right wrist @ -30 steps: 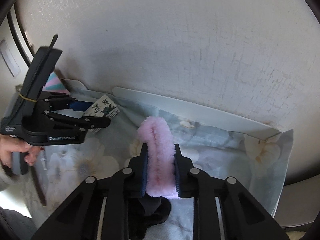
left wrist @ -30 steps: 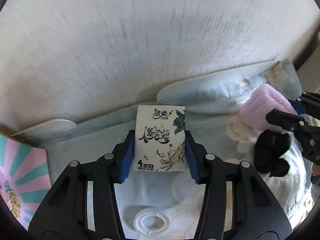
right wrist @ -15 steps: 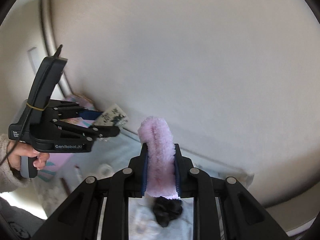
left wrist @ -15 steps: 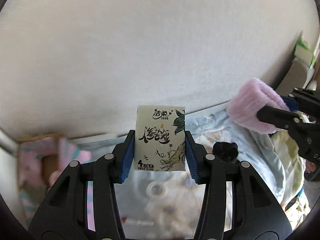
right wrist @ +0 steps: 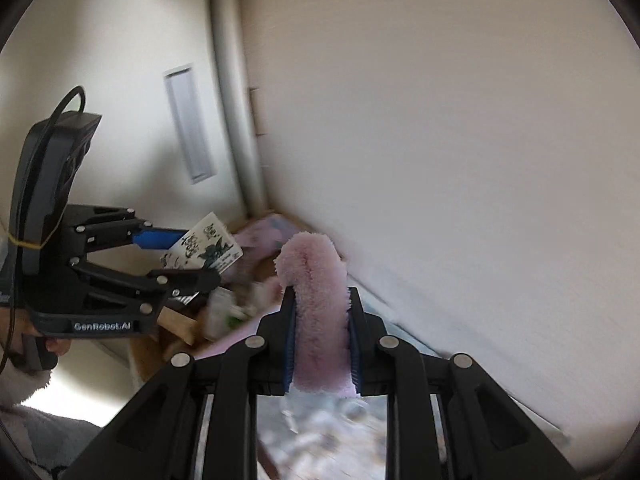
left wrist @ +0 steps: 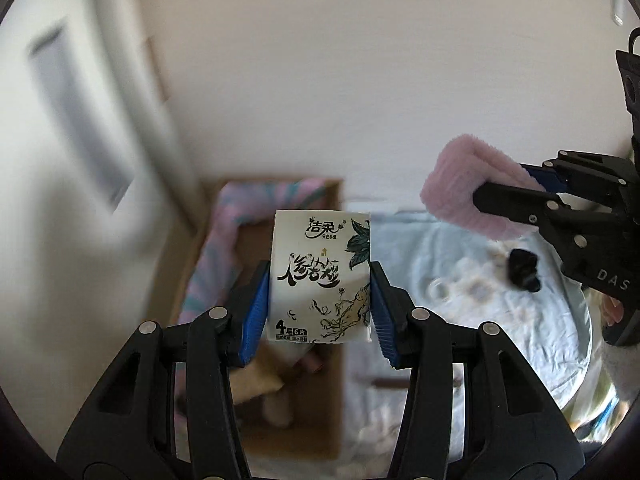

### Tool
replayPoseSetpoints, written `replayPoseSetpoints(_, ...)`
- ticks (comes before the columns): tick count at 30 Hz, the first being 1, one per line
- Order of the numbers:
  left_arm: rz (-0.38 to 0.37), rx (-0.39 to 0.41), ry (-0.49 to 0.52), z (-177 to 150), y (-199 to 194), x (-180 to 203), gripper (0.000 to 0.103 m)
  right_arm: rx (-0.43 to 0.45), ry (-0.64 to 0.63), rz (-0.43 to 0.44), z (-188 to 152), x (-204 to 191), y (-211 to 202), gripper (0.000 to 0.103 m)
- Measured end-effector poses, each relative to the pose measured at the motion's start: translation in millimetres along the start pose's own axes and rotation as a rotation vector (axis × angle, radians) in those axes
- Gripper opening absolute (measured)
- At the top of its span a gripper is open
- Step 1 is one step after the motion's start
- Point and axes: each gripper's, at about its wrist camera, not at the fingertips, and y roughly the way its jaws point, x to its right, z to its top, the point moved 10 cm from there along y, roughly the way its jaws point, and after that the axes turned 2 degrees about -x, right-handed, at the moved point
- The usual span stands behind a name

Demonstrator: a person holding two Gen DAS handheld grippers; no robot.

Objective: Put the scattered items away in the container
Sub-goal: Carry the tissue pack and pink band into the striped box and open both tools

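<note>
Tissue pack: white pocket pack printed with black calligraphy and a dark leaf motif, upright, clamped by its two side edges between the blue-padded jaws of the left gripper. Jaws closed to the width of the pack; its upper half stands clear above the pads. In the right wrist view the same pack shows tilted, held out ahead of the left gripper.

Pink fluffy band: soft plush item, folded over and pinched between the jaws of the right gripper; its rounded top rises well beyond the fingertips. Jaws drawn in narrow on the plush. From the left wrist view the band sits to the right of the left jaws, projecting leftward from the right gripper.

Cardboard box: open container lying below and behind the left jaws, against the wall corner; a pink-and-teal striped lining or cloth runs along its left and far inner sides. Blurred contents at its near end, not identifiable. In the right wrist view the box lies left of the right jaws.

Floral bedsheet: pale blue, right of the box, beneath the right gripper.

Black scrunchie-like item: small dark bundle resting on the sheet, right of the left jaws, blurred.
</note>
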Motion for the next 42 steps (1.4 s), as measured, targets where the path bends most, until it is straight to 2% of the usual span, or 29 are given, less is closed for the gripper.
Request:
replayPoseSetpoints(4, 0.024, -0.047, -0.079, -29.5, 7.6, -36.5, 0.043, -0.023, -0.032, 0.044, 3.9, -34.9, 46.9, 0.02)
replayPoseSetpoints(6, 0.025, -0.063, -0.1, -39.1, 11.6, -42.5, 0.043, -0.044, 0.0, 0.088, 4.3, -44.5, 66.7, 0.02)
replayPoseSetpoints(13, -0.003, -0.104, -0.137, -55.2, 28.5, -49.8, 0.044, -0.083, -0.005, 0.129, 24.5, -85.7, 114.5, 0.02)
replayPoseSetpoints(15, -0.008, -0.125, -0.144, -53.1, 29.5, -55.9, 0.053, -0.101, -0.017, 0.148, 25.2, -94.3, 120.2, 0.022)
replayPoseSetpoints(17, -0.011, -0.128, -0.16, -53.3, 29.6, -59.0, 0.09, -0.126, -0.02, 0.137, 24.5, -99.2, 130.2, 0.027)
replayPoseSetpoints(19, -0.016, -0.099, -0.165, -51.5, 24.6, -60.1, 0.1, -0.139, -0.009, 0.125, 22.8, -99.6, 136.9, 0.03)
replayPoseSetpoints(22, -0.007, -0.084, -0.133, -48.9, 24.4, -61.2, 0.102, -0.128, 0.042, 0.139, 23.0, -96.1, 138.6, 0.044)
replayPoseSetpoints(23, 0.005, -0.086, -0.122, -47.2, 26.6, -61.9, 0.102, -0.12, 0.053, 0.143, 27.0, -97.5, 143.2, 0.046)
replayPoseSetpoints(27, 0.003, -0.084, -0.096, -42.3, 20.0, -59.6, 0.102, -0.076, 0.086, 0.106, 34.7, -89.9, 133.7, 0.046)
replayPoseSetpoints(32, -0.013, -0.064, -0.037, -32.6, 18.7, -46.6, 0.102, -0.011, 0.107, 0.028, 33.0, -56.0, 97.0, 0.046)
replayPoseSetpoints(37, -0.052, -0.042, 0.024, -19.7, 10.0, -20.3, 0.102, 0.008, 0.126, -0.108, 12.6, -6.1, 52.9, 0.046)
replayPoseSetpoints(42, -0.104, -0.023, 0.102, -5.1, 5.0, 19.0, 0.102, 0.015, 0.218, -0.252, -22.8, 52.1, 4.3, 0.046)
